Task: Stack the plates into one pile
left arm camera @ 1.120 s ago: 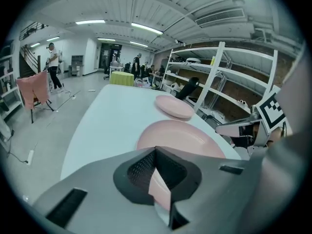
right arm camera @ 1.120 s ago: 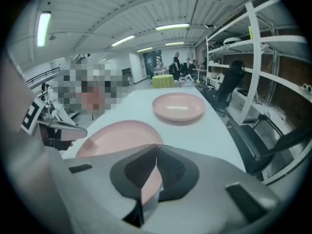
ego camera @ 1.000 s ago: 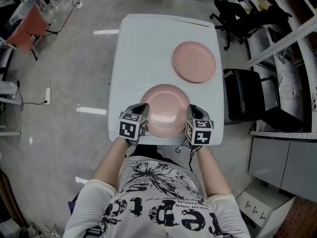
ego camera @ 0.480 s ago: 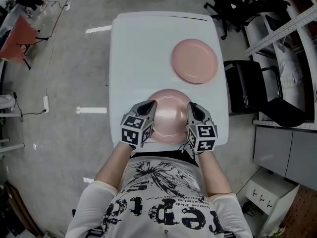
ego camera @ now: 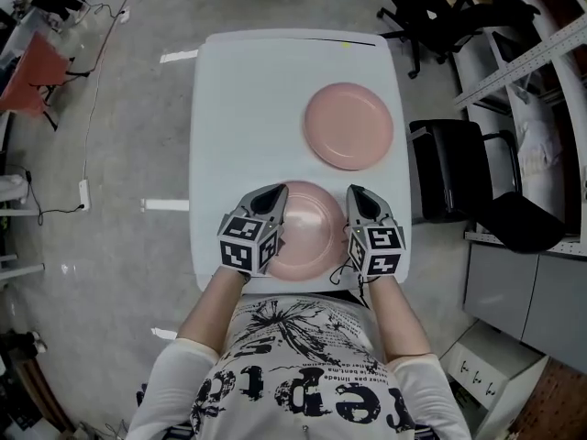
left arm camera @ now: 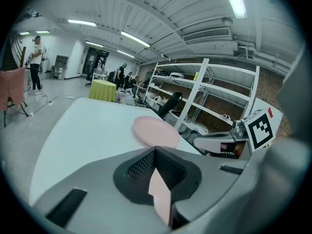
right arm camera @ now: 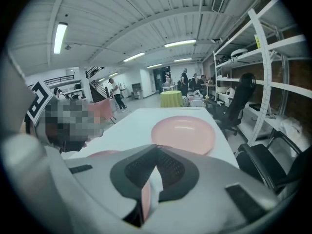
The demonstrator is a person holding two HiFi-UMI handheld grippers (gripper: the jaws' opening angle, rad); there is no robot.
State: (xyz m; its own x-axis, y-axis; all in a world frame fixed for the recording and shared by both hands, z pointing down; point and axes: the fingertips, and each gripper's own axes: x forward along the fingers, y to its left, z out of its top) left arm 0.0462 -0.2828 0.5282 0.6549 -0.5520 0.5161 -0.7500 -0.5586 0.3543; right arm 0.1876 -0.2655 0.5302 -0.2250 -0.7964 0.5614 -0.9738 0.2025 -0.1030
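Pink plate (ego camera: 312, 232) spans the gap between both tools: the left hand-held gripper (ego camera: 276, 191) is clamped on its left rim, the right hand-held gripper (ego camera: 357, 193) on its right rim. Ahead of them and slightly rightward, nearer the right one, the second plate (ego camera: 348, 126) lies flat on the bench (ego camera: 238, 108).

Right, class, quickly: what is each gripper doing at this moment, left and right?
Left gripper: shut on the left rim of the near plate.
Right gripper: shut on the same plate's right rim.

open workshop: metal shelving (left arm camera: 194, 89), office chairs (ego camera: 449, 177)
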